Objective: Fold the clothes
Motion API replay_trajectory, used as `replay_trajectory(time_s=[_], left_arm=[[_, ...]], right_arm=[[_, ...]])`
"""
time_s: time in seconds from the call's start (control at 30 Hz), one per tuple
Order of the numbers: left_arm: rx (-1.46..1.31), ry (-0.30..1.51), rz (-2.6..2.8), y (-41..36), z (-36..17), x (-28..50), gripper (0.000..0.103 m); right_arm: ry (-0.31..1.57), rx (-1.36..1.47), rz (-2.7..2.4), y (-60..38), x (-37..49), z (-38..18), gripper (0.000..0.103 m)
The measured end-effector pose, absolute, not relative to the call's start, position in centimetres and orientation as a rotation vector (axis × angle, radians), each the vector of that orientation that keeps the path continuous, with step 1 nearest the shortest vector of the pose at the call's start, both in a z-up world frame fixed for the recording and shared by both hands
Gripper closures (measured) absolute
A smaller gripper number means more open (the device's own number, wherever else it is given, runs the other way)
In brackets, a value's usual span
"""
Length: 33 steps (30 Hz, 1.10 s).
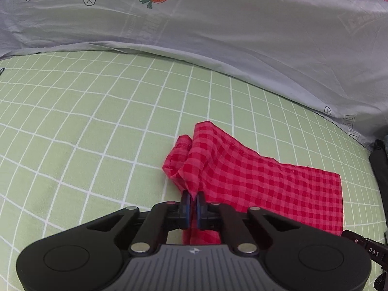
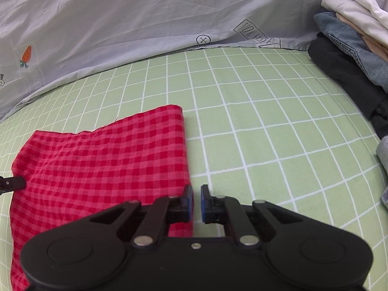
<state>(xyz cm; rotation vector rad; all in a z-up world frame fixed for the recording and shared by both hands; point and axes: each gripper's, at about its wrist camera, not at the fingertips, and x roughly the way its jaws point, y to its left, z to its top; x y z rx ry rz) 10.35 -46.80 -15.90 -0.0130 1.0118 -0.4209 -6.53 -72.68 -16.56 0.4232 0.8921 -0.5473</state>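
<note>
A red checked cloth (image 1: 254, 181) lies on the green grid sheet (image 1: 84, 133), partly folded, with its left end bunched up. My left gripper (image 1: 193, 197) is shut on that bunched left edge. In the right wrist view the same cloth (image 2: 101, 160) lies flat at left. My right gripper (image 2: 197, 197) sits at the cloth's right edge, its jaws a small gap apart with nothing between them. The tip of the left gripper shows at the cloth's far left edge (image 2: 12, 183).
A grey printed cover with carrots (image 1: 218, 29) lies along the far side of the sheet. A stack of folded clothes (image 2: 351, 48), dark, denim and white, stands at the right. A grey garment (image 2: 384, 169) lies at the right edge.
</note>
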Motion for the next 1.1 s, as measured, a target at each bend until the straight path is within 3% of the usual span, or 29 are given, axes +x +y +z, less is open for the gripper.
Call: replay_trajectory(time_s=[0.07,0.17,0.33,0.57,0.73,0.87,1.1], left_arm=[[-0.023,0.992,-0.423,-46.6,-15.0,10.2,0.081],[-0.023,0.999,-0.453,-45.7,-14.3,8.1,0.066],[0.074,1.091,-0.472,-44.6,-15.5,2.4,0.061],[0.205,1.136,-0.504,-42.1,-16.6,-5.4,0.06],[0.202,1.139,-0.489,-40.5,-16.1,-8.5,0.059],[0.167,1.153,-0.489,-39.4,-16.0,-10.4,0.052],[0.147,1.196,-0.515,-39.2,-16.7,-12.2,0.052]], right_arm=[[0.882,0.443,-0.551,-73.3,-5.8,-16.1,0.092],[0.849,0.442,-0.554,-72.7,-6.5,-15.1,0.064],[0.876,0.449,-0.515,-68.8,-9.2,-14.9,0.058],[0.946,0.441,-0.441,-63.1,-14.2,-15.7,0.058],[0.955,0.418,-0.417,-61.1,-16.9,-15.1,0.058],[0.952,0.447,-0.409,-60.3,-19.0,-14.7,0.051],[0.979,0.528,-0.384,-58.5,-21.7,-15.5,0.047]])
